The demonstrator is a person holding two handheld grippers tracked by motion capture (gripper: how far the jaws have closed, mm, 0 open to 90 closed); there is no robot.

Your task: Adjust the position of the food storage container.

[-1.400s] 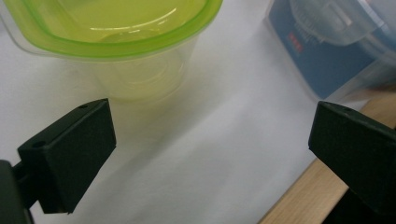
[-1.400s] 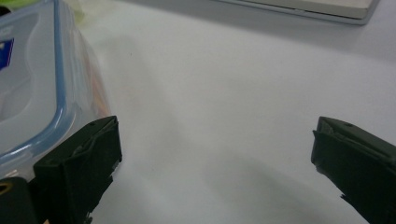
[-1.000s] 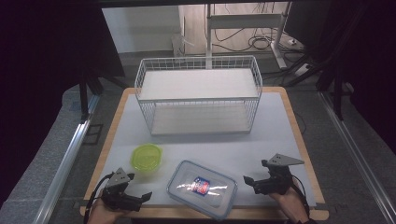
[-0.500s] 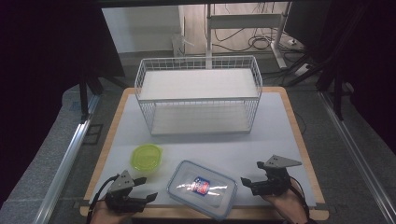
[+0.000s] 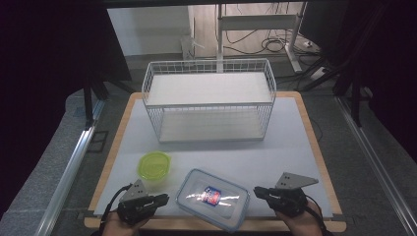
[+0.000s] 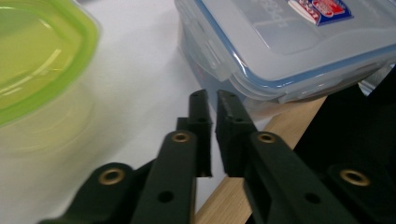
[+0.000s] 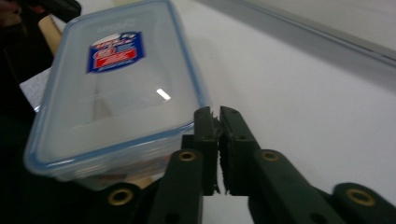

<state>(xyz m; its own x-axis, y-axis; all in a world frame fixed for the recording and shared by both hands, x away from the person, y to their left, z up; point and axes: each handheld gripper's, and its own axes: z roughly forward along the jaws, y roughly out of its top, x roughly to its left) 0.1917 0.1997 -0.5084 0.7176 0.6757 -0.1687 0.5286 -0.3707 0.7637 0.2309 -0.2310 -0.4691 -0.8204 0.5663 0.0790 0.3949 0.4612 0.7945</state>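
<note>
White desk (image 5: 295,142) with wooden rim. Near edge: left gripper (image 5: 160,199) and right gripper (image 5: 259,192), jaws clenched, holding nothing, flank clear lidded box (image 5: 213,198). Green-lidded tub (image 5: 154,165) just behind left gripper. Farther back: white wire basket (image 5: 209,101).

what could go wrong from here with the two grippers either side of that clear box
1. The clear lidded container juts over the table's front edge; a one-sided push could tip it off.
2. Both the left gripper and the right gripper have jaws nearly closed, so unless opened they would shove rather than grasp it.
3. The green-lidded tub sits close by the left gripper and could get knocked.
</note>
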